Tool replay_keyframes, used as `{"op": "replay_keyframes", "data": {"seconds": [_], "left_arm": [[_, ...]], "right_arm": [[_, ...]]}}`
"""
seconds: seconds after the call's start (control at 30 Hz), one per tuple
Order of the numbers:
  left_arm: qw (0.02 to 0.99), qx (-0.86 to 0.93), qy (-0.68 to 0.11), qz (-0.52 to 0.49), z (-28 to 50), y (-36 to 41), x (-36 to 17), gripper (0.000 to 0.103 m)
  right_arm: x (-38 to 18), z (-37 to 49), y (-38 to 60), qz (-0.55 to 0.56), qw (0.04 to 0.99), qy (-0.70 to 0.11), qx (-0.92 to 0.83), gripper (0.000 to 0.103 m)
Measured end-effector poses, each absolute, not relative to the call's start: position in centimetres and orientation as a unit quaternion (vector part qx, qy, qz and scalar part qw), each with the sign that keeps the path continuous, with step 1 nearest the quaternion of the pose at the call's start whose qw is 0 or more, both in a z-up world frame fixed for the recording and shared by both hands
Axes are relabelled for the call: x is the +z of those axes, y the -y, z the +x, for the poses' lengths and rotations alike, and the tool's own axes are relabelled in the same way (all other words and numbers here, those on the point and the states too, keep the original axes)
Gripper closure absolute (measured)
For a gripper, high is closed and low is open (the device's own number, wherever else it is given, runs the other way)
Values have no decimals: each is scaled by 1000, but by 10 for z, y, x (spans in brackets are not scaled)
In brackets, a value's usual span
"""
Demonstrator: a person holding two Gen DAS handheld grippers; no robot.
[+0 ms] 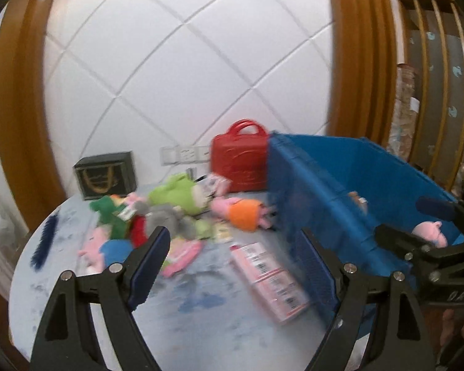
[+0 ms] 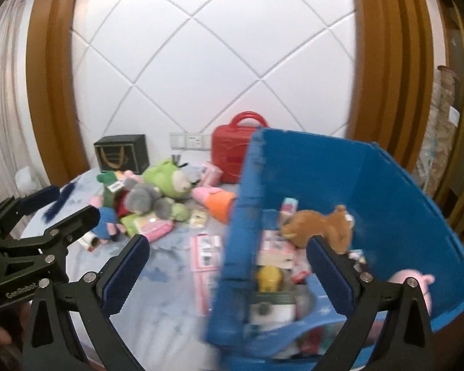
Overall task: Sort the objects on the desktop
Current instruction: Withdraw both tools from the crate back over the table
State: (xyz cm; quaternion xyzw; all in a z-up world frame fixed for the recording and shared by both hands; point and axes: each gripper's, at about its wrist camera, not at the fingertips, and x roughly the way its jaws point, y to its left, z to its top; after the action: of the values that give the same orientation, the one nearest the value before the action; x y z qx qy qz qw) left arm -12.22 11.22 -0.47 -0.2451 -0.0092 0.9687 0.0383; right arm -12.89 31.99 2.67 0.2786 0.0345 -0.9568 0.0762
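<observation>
A heap of plush toys lies on the round table with a pale blue cloth (image 1: 185, 324): a green frog plush (image 1: 176, 191) (image 2: 170, 179), a grey plush (image 1: 167, 216) (image 2: 145, 199) and an orange and pink plush (image 1: 241, 213) (image 2: 216, 201). Pink packets (image 1: 269, 278) (image 2: 205, 252) lie flat nearer me. On the right stands a blue bin (image 1: 340, 179) (image 2: 386, 191) holding a brown plush (image 2: 321, 225), a pink pig plush (image 2: 414, 281) and small packets. My left gripper (image 1: 234, 235) (image 2: 68, 205) hangs open above the cloth, empty. My right gripper (image 2: 228, 242) (image 1: 408, 219) is open by the bin's near left wall, holding nothing.
A red carry case (image 1: 239, 160) (image 2: 232, 148) and a dark gift box (image 1: 105, 174) (image 2: 122, 153) stand at the back against the white quilted wall. A dark blue feathery strip (image 1: 45, 241) lies near the table's left rim. Wooden frames flank the wall.
</observation>
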Motion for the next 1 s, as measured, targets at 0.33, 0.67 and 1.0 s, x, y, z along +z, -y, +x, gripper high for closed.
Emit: {"op": "replay_keyframes", "data": {"seconds": [0.33, 0.67, 1.0], "left_arm": [[-2, 954, 9, -299, -128, 39, -65, 19], [-56, 922, 64, -378, -168, 121, -145, 19], [-133, 881, 83, -447, -217, 161, -201, 19]], "right_arm": [[-16, -127, -207, 321, 70, -21, -944, 0], [-74, -154, -209, 395, 23, -13, -918, 0], [-138, -252, -204, 446, 81, 8, -891, 0]]}}
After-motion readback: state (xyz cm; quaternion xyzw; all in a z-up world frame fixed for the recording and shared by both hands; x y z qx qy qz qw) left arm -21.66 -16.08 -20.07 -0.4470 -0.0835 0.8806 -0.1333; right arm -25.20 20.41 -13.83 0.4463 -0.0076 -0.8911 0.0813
